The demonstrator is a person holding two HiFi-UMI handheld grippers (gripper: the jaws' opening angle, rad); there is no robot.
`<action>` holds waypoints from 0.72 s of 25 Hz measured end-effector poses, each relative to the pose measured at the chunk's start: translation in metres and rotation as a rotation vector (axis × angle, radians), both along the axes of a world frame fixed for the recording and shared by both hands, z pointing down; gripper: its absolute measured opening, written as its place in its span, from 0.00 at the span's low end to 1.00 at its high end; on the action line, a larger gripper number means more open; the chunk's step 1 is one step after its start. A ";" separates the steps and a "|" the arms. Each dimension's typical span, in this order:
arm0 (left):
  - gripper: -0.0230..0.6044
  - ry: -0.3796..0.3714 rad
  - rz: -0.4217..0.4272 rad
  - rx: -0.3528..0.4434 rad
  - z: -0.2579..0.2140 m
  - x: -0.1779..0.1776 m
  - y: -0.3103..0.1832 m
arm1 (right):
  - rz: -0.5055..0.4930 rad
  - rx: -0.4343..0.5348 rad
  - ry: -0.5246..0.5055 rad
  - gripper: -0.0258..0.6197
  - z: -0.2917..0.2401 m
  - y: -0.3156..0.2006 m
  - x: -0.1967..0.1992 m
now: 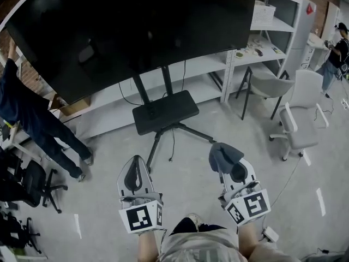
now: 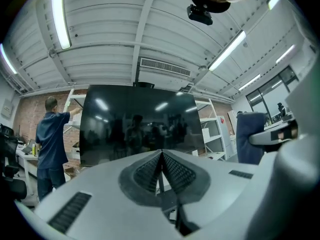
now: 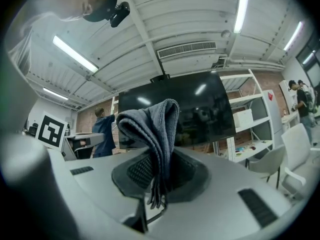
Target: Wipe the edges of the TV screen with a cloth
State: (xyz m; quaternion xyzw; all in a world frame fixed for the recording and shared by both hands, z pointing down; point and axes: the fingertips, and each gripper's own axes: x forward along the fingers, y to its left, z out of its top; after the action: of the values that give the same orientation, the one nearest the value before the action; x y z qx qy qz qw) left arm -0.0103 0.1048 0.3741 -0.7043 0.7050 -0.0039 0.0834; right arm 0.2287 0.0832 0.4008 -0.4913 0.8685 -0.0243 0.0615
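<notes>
Since the cloth [image 3: 150,124] is already pinched in the right gripper [image 3: 156,181], nothing needs picking up; the jaws are clamped on its lower folds and the rest flops up over the tips in a soft grey bundle. Meanwhile the left gripper [image 2: 161,170] has its jaws pressed together with nothing between them, so it's just a spare for now. The TV screen [image 1: 136,31] sits up on its stand [image 1: 164,111], ahead of both grippers and well apart from them; no wiping contact yet, so I'd call this the approach.

Handling guess: the cloth looks light and limp, so it'll drape and bunch rather than keep a shape; gripping low on the folds like this seems right, since it leaves a loose pad to drag along the bezel. The screen looks like the fragile bit: big glossy panel on a slim stand. I'd go with light pressure only, starting from a corner and following the edges; push hard and it might rock. Someone in dark clothes [image 1: 27,111] is standing by the screen's left edge, worth watching.
</notes>
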 end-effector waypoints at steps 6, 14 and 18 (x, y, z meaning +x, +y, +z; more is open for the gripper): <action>0.06 -0.002 -0.015 -0.038 0.011 0.003 -0.024 | -0.063 -0.061 -0.039 0.11 0.017 -0.024 -0.005; 0.06 0.007 -0.027 -0.029 0.012 -0.026 -0.064 | -0.076 -0.044 0.007 0.11 0.017 -0.060 -0.032; 0.06 0.023 -0.010 0.011 0.008 -0.052 -0.090 | -0.079 -0.018 0.008 0.11 0.013 -0.086 -0.066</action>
State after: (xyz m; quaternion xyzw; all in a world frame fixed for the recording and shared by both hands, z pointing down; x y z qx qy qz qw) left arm -0.0626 0.0147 0.3824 -0.7001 0.7096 0.0079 0.0791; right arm 0.1632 -0.0032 0.4143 -0.4571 0.8873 -0.0323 0.0525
